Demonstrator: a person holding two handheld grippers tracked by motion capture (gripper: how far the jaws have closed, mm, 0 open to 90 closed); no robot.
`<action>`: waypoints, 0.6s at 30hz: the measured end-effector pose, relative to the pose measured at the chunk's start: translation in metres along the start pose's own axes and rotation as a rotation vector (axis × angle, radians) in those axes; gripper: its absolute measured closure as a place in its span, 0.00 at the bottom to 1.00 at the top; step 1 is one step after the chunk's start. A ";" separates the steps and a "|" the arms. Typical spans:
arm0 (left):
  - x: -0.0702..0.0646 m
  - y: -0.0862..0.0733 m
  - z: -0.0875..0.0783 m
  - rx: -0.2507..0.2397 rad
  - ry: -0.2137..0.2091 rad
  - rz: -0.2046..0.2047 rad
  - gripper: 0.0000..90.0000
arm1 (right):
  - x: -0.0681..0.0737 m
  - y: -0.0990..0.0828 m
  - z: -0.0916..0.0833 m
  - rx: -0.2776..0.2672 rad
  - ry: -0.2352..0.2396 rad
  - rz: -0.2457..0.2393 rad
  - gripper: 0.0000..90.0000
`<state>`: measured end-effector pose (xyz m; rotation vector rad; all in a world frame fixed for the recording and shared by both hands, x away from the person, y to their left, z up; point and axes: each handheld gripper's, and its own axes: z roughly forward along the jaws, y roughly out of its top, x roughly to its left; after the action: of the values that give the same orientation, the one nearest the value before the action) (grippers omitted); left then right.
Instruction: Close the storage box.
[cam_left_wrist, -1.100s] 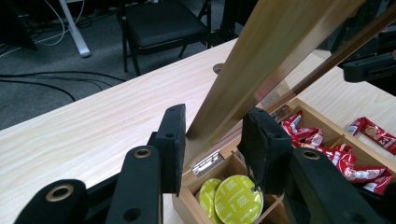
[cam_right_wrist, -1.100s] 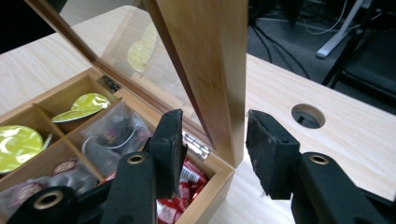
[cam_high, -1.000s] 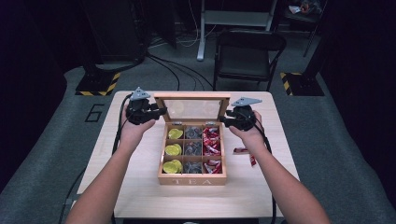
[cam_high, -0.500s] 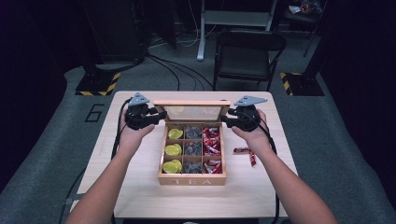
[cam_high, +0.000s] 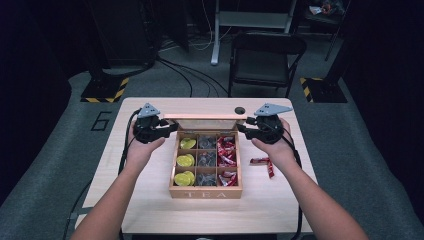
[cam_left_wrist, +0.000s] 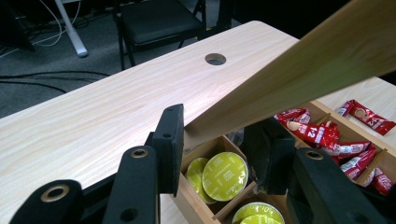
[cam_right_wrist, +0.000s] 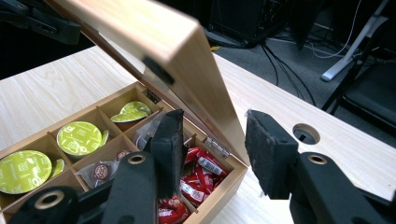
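A wooden tea box (cam_high: 206, 192) sits mid-table with its hinged lid (cam_high: 205, 116) raised and seen almost edge-on. My left gripper (cam_high: 172, 127) is shut on the lid's left end, and my right gripper (cam_high: 242, 125) on its right end. In the left gripper view the lid (cam_left_wrist: 299, 70) slants over the box and fills the gap of the gripper (cam_left_wrist: 215, 140). The right gripper view has the lid's end (cam_right_wrist: 154, 37) between the pads of the gripper (cam_right_wrist: 212, 140). Inside lie yellow-green capsules (cam_high: 184, 161), dark packets (cam_high: 206, 160) and red sachets (cam_high: 227, 150).
Two loose red sachets (cam_high: 265, 164) lie on the table right of the box, under my right wrist. A cable hole (cam_high: 240, 110) sits near the table's far edge. A black chair (cam_high: 267, 50) stands beyond the table. Bare tabletop lies in front of the box.
The lid has swung from leaning back, with its window facing me, to nearly edge-on over the box. Both grippers stayed on its ends, and the right one rose with it.
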<state>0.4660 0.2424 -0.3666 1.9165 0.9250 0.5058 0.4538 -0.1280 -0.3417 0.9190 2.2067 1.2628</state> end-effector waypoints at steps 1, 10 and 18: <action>0.000 0.000 0.000 -0.003 -0.001 -0.002 0.66 | 0.000 0.001 -0.001 -0.004 0.000 -0.005 0.63; -0.004 -0.004 -0.002 0.009 -0.005 -0.001 0.65 | 0.007 0.000 -0.004 -0.002 0.014 0.003 0.65; -0.006 -0.010 -0.005 0.021 -0.016 -0.007 0.64 | 0.011 -0.006 -0.007 -0.004 0.010 0.008 0.66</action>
<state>0.4554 0.2434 -0.3729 1.9331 0.9293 0.4780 0.4394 -0.1259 -0.3441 0.9221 2.2094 1.2779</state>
